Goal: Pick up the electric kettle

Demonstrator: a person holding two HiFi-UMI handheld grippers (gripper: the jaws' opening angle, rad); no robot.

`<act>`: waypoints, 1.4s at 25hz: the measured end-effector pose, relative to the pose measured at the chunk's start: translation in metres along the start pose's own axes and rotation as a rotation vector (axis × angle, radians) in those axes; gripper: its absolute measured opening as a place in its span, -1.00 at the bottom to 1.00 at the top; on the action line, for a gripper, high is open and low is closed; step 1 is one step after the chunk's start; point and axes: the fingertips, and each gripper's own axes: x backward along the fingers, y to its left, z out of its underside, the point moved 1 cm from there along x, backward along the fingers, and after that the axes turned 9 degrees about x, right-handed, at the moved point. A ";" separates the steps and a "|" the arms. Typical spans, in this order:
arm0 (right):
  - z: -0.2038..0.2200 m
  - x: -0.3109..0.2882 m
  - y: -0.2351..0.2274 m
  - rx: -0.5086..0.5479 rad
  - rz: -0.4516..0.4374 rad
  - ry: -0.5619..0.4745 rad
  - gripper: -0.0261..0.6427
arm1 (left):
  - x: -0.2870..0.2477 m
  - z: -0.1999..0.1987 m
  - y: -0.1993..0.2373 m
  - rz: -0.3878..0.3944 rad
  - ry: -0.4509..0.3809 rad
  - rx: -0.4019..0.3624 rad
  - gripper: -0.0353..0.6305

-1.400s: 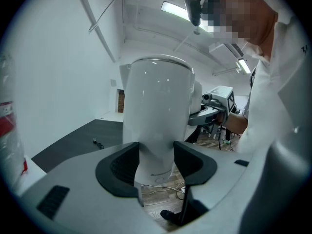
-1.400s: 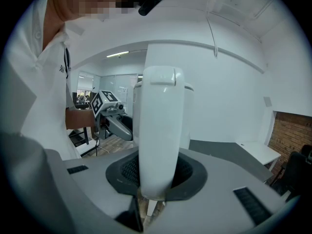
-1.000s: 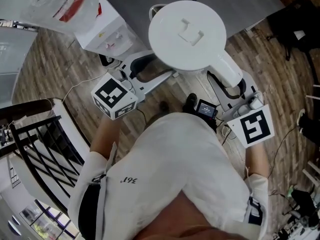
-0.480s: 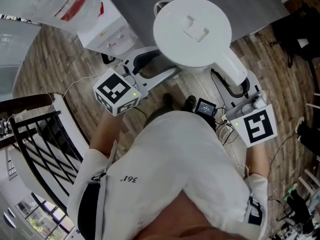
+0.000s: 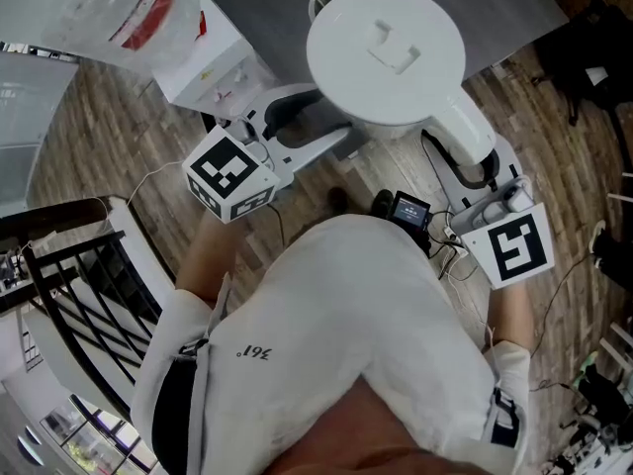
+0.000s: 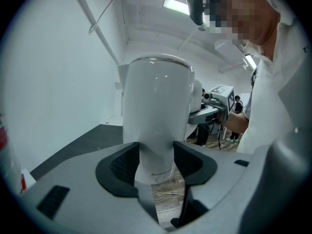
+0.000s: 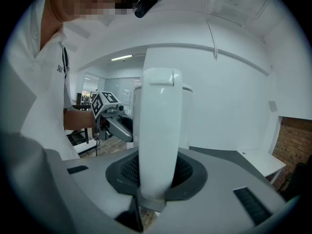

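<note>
The white electric kettle (image 5: pixel 386 52) hangs in the air between my two grippers, its round lid facing the head camera. My left gripper (image 5: pixel 315 125) reaches in from the left and is shut on the kettle's lower body (image 6: pixel 156 116), with the dark pads (image 6: pixel 122 165) pressed against both sides. My right gripper (image 5: pixel 463 162) comes in from the right and is shut on the kettle's handle (image 7: pixel 158 135). In the right gripper view the handle stands upright between the pads (image 7: pixel 187 172). The kettle's base is hidden under it in the head view.
A dark grey table (image 5: pixel 267 13) lies behind and below the kettle. A white box-shaped appliance (image 5: pixel 213 62) stands at its left. A black metal rail (image 5: pixel 69 275) runs along the left. Cables (image 5: pixel 564 265) lie on the wooden floor at the right.
The kettle and both grippers have shifted together a little up and to the right in the head view. Both grips are unchanged.
</note>
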 end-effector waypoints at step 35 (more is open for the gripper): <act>-0.007 0.020 -0.013 -0.001 0.034 0.012 -0.64 | -0.011 -0.022 -0.010 0.047 -0.015 -0.048 -0.23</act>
